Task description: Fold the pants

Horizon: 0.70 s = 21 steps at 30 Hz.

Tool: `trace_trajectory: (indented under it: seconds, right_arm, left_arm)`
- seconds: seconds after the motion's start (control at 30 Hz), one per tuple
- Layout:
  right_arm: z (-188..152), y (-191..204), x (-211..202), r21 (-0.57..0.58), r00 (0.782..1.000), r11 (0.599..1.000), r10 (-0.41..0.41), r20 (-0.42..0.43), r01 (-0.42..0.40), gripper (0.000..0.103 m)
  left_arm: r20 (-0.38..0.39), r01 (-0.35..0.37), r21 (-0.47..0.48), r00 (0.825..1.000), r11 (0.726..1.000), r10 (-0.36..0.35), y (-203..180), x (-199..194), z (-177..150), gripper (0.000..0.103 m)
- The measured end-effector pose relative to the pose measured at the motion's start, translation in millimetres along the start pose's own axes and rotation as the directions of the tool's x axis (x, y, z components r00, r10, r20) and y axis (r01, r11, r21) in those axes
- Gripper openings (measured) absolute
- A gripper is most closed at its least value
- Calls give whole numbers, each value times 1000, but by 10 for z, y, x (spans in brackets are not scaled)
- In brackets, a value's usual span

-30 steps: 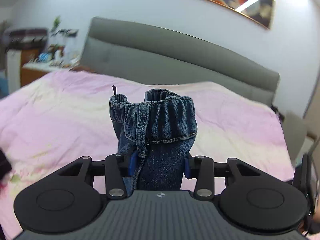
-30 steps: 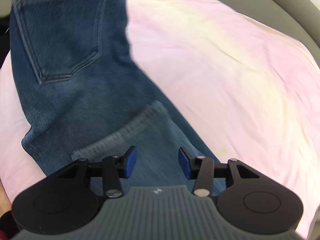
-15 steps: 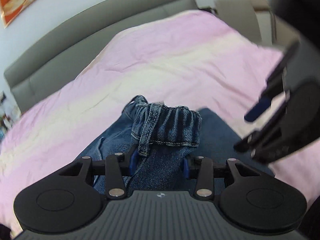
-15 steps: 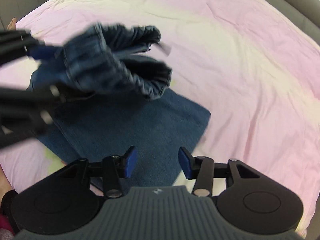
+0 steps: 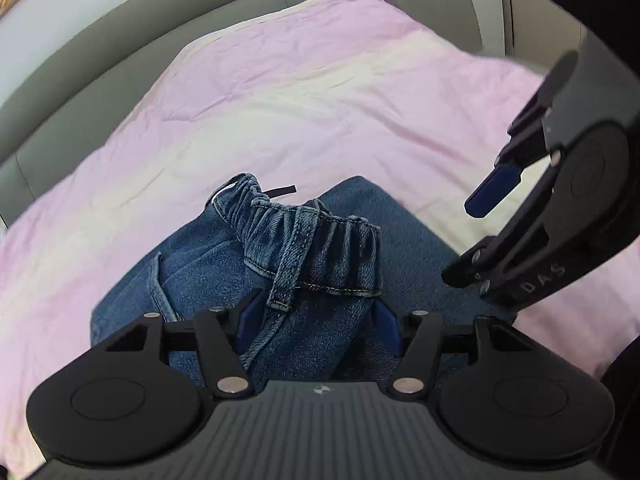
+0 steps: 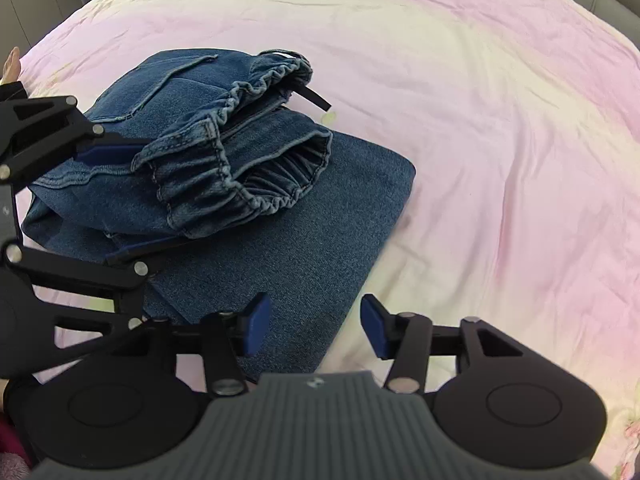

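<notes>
Waistband brought down onto the fold

My left claw has lowered the jeans from mid-air onto the folded legs; my right claw has pulled back beside them.

2 close wrist views, shared pants on bed

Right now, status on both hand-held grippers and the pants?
Left hand-held gripper shut on jeans waistband. Right hand-held gripper open, holding nothing, over the folded edge. Nothing blocking on the pink bedspread.
</notes>
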State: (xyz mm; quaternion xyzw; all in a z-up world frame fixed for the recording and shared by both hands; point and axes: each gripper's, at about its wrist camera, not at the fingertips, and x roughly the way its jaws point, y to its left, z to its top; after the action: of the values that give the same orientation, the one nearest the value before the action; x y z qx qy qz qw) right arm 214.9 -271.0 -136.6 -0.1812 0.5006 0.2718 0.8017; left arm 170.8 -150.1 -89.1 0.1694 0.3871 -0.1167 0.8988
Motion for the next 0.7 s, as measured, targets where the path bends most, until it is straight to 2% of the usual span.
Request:
trace_trajectory:
  seconds: [0.03,0.1,0.17,0.33,0.4,0.47,0.57,0.6,0.7]
  right_arm:
    - [6,23,-1,-5,1000,1000,-10,1,10,53]
    - [23,33,-50,-1,1000,1000,-24,2,24,53]
    - [43,40,-97,12,1000,999,-31,1,31,54]
    - [123,115,-312,61,1000,998,-12,28,11,54]
    - [152,161,-363,87,999,996,0,43,-3,58]
    - [184,216,-402,113,997,994,-3,71,-5,71]
    - [264,286,-417,168,993,986,-1,116,-19,76]
    - [280,288,-416,194,992,980,10,129,-35,76]
    - [328,254,-373,299,985,950,45,164,-93,79]
  left_arm:
    - [20,51,-46,999,998,-50,81,-60,-9,77]
    - [33,172,-147,985,974,-169,225,-144,6,79]
    - [58,201,-205,980,958,-193,354,-232,11,79]
    - [85,173,-272,984,947,-156,675,-437,-77,79]
    - [82,142,-321,989,936,-122,875,-463,-151,79]
    - [68,103,-368,994,924,-84,1081,-460,-262,79]
    - [48,71,-458,997,886,-55,1412,-484,-471,78]
    - [46,67,-497,998,865,-50,1537,-497,-553,78]
    - [29,38,-570,999,821,-26,1814,-487,-742,78]
